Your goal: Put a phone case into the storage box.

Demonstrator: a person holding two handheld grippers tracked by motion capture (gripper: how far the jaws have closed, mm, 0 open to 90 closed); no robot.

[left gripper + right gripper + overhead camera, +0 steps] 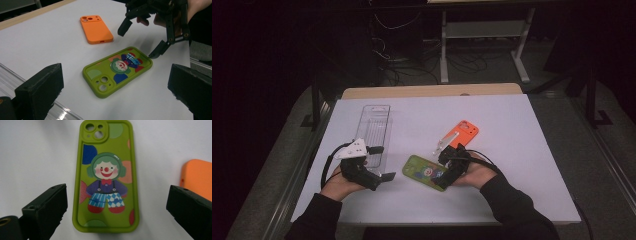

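Phone cases: two – one green clown-print phone case (pixel 426 172), one orange phone case (pixel 460 133) | clear plastic tray (pixel 374 131): one | white table (pixel 512 150): one | hand-held grippers: two – left gripper (pixel 382 176), right gripper (pixel 443 176)

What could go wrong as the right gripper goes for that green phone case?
The right gripper hangs open over one short end of the green clown case, which lies flat on the white table; the jaws could slide off its low rim or push it along. The orange case lies close by and might get knocked.
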